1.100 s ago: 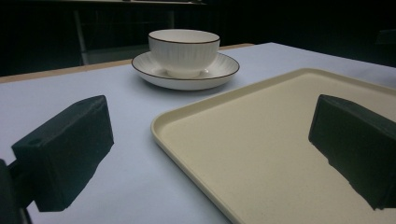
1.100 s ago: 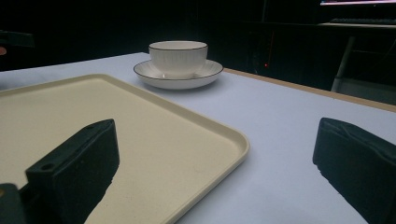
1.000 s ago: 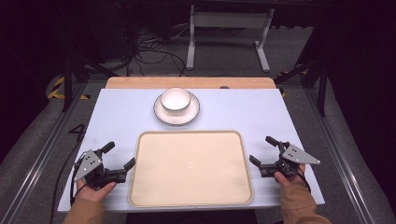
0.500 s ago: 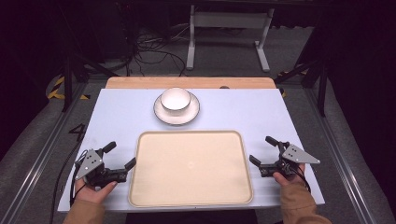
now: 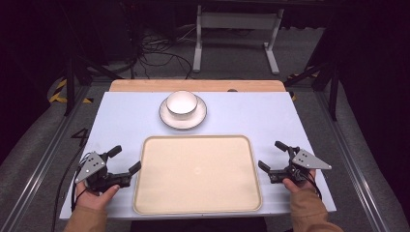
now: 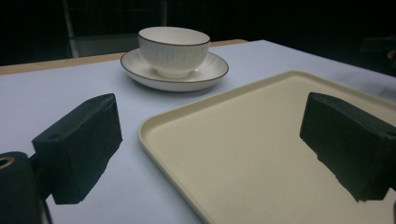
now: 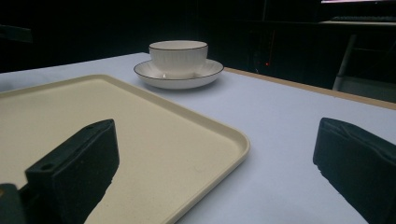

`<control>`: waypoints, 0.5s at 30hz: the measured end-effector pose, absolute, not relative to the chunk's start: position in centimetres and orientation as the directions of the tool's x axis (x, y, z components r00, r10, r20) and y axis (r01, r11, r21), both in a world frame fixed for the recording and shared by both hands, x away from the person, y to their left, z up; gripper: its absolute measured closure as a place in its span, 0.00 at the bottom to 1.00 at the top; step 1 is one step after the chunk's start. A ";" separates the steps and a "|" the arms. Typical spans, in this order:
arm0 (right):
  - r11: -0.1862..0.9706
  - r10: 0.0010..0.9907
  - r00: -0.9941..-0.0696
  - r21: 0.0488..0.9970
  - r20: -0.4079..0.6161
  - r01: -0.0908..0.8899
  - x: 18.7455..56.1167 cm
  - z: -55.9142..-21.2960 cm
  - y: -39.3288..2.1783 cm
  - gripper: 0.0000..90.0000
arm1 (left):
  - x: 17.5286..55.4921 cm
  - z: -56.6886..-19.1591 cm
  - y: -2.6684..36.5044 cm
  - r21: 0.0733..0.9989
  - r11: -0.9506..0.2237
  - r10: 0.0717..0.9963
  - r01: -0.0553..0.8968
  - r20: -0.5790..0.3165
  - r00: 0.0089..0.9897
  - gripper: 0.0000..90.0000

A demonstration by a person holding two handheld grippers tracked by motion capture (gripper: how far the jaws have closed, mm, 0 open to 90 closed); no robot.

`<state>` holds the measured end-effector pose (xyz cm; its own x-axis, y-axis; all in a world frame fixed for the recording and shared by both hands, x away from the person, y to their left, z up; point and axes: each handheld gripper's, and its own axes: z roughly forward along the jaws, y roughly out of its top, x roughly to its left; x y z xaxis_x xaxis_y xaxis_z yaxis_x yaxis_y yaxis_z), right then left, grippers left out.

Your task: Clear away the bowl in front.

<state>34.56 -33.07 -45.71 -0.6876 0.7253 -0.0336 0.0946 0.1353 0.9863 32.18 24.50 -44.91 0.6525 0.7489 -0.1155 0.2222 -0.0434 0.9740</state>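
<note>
A cream tray [image 5: 198, 174] lies at the front middle of the pale table [image 5: 251, 116]. Behind it a white cup [image 5: 182, 102] stands on a white saucer [image 5: 194, 119]. My left gripper [image 5: 124, 159] rests on the table at the tray's left edge. Its jaws stand wide, have just been closing a little, and have nothing between them. My right gripper [image 5: 271, 155] rests at the tray's right edge, open and holding nothing. The left gripper view looks past the left gripper [image 6: 210, 135] onto the tray's corner [image 6: 261, 154] and the cup [image 6: 173, 50]. The right gripper view shows the right gripper [image 7: 215, 158], the tray [image 7: 93, 116] and the cup [image 7: 178, 56].
A wooden strip [image 5: 145, 85] runs along the table's far edge. Beyond it stand a metal stand [image 5: 237, 34] and cables [image 5: 154, 53] on the dark floor. Metal rails [image 5: 43, 159] flank the table on both sides.
</note>
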 end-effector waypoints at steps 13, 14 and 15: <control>0.129 0.728 -0.685 0.987 -0.028 0.098 34.6 -45.7 -33.1 0.01 | 31.7 -42.7 24.3 0.972 0.007 0.735 0.236 -0.165 0.658 0.12; 0.129 0.728 -0.685 0.987 -0.028 0.098 34.6 -45.7 -33.1 0.01 | 31.7 -42.6 24.3 0.972 0.011 0.731 0.237 -0.170 0.661 0.12; 0.128 0.727 -0.686 0.987 -0.026 0.098 34.6 -45.7 -33.1 0.01 | 31.7 -42.4 24.3 0.972 0.013 0.726 0.234 -0.170 0.666 0.12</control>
